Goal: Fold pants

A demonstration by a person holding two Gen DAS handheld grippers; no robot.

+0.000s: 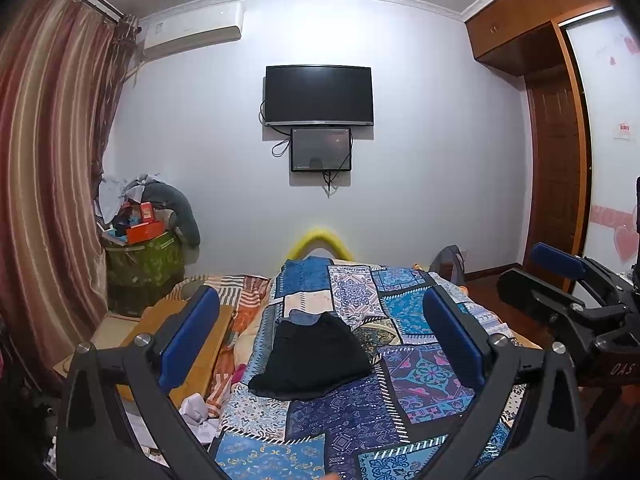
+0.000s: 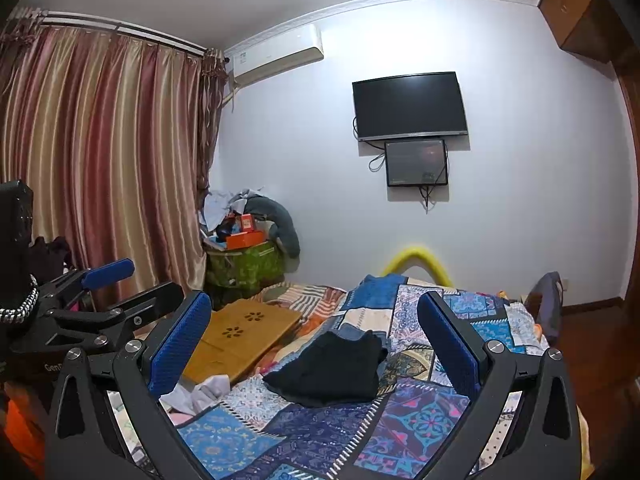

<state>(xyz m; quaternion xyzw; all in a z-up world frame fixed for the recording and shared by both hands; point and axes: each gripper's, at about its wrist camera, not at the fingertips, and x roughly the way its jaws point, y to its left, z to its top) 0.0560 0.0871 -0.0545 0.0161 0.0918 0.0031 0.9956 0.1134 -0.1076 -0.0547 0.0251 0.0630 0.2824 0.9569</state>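
Black pants [image 1: 314,358] lie folded in a compact bundle on the blue patchwork bedspread [image 1: 348,412], over a bit of blue denim. They also show in the right wrist view [image 2: 332,368]. My left gripper [image 1: 320,320] is open and empty, held above and short of the pants. My right gripper [image 2: 314,324] is open and empty too, also raised above the bed. The right gripper shows at the right edge of the left wrist view [image 1: 568,280], and the left gripper at the left of the right wrist view [image 2: 120,284].
A wooden lap tray [image 2: 240,340] lies on the bed's left side, with white crumpled cloth [image 2: 200,394] near it. A green bin [image 2: 244,268] piled with boxes stands by the striped curtain [image 2: 100,160]. A TV [image 1: 319,95] hangs on the far wall. A wardrobe [image 1: 552,140] stands on the right.
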